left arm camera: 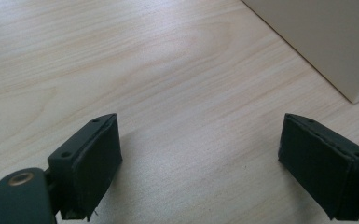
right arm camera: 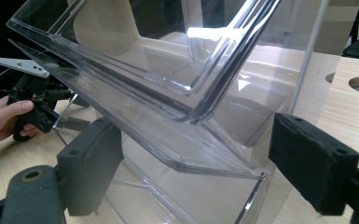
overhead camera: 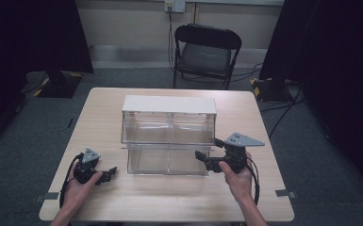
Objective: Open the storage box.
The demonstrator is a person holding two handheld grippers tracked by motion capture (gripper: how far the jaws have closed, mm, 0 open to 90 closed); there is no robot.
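High view puts the clear acrylic two-tier bin organizer mid-worktop, nearer the far edge. The right claw, jaws wide, straddles its lower-tier front lip at the right end; best closed squarely on that lip. The left claw gapes empty near the front-left corner.

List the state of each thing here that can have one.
Left claw: open, empty, low over the table, apart from the bins.
Right claw: open, empty, at the lower bin's right end.
Clear stacked bin unit: upright, both tiers empty.
Folding chair: unfolded, unoccupied.
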